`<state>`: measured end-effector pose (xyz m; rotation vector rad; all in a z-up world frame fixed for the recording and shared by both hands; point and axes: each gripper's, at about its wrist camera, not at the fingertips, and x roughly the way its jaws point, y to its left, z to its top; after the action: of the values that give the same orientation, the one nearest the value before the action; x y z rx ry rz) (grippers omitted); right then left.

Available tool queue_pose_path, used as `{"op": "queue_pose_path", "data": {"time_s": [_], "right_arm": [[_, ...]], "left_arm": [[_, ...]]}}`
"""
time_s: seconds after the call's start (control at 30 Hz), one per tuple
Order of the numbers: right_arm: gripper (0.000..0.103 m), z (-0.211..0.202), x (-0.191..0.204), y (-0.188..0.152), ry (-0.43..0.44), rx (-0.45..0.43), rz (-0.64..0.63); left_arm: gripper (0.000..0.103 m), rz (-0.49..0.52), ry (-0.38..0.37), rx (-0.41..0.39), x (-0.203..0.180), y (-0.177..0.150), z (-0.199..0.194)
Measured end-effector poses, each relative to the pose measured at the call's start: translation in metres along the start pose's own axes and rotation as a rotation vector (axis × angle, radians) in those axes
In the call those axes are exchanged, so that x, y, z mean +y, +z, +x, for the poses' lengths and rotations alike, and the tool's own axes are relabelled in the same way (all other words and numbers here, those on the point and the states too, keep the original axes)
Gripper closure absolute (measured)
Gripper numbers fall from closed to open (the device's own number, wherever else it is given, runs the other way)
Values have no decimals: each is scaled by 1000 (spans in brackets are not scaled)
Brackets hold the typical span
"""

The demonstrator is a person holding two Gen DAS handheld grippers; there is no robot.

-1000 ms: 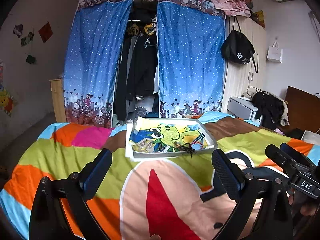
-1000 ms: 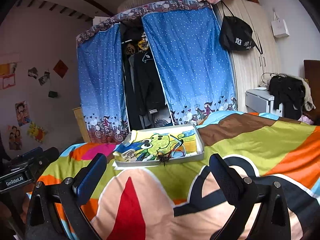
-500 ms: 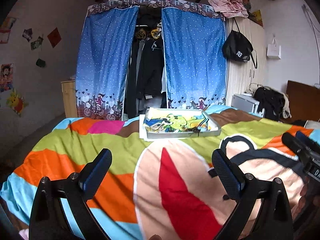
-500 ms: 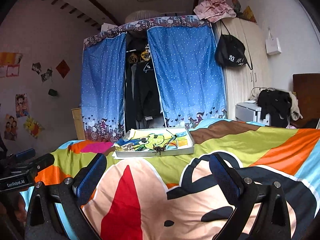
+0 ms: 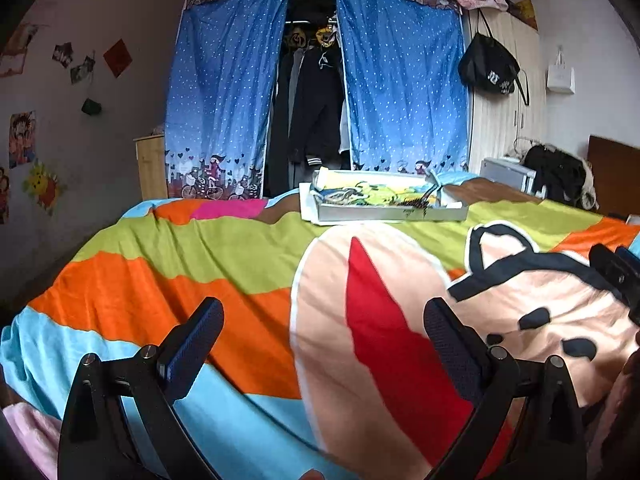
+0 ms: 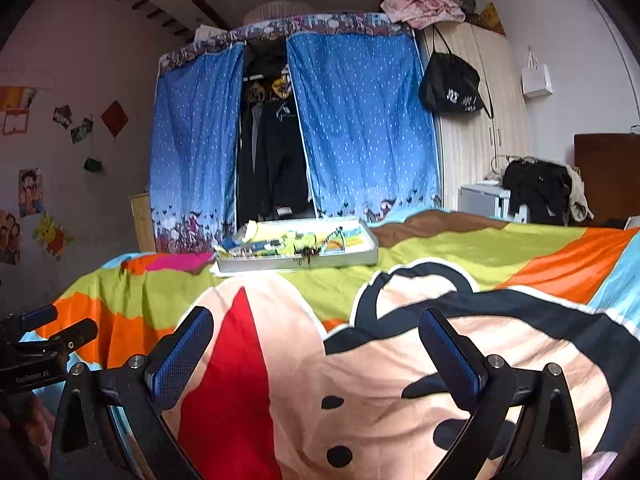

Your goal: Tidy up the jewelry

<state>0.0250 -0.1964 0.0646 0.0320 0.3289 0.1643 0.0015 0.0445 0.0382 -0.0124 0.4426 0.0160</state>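
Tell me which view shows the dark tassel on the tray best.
Left wrist view: the dark bristly tassel on the shallow white tray is slightly sharper there. The right wrist view shows it blurrier, overhanging the front rim.

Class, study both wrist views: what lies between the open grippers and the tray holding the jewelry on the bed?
Only bare quilt. In both views nothing lies between the left gripper, the right gripper and the tray.

Left gripper (image 5: 323, 334) jaws wide apart, right gripper (image 6: 316, 332) likewise
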Motion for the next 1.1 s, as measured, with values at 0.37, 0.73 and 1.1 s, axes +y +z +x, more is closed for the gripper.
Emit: {"op": "queue_pose_path", "data": {"time_s": [0.37, 0.73, 1.1], "right_arm": [[0, 29, -8, -25, -7, 118, 46], [0, 35, -9, -28, -2, 145, 54], [0, 35, -7, -30, 4, 147, 39]], "left_arm": [[5, -34, 6, 75, 11, -11, 22], [5, -24, 6, 85, 8, -12, 22], [5, 15, -2, 65, 1, -14, 19]]}}
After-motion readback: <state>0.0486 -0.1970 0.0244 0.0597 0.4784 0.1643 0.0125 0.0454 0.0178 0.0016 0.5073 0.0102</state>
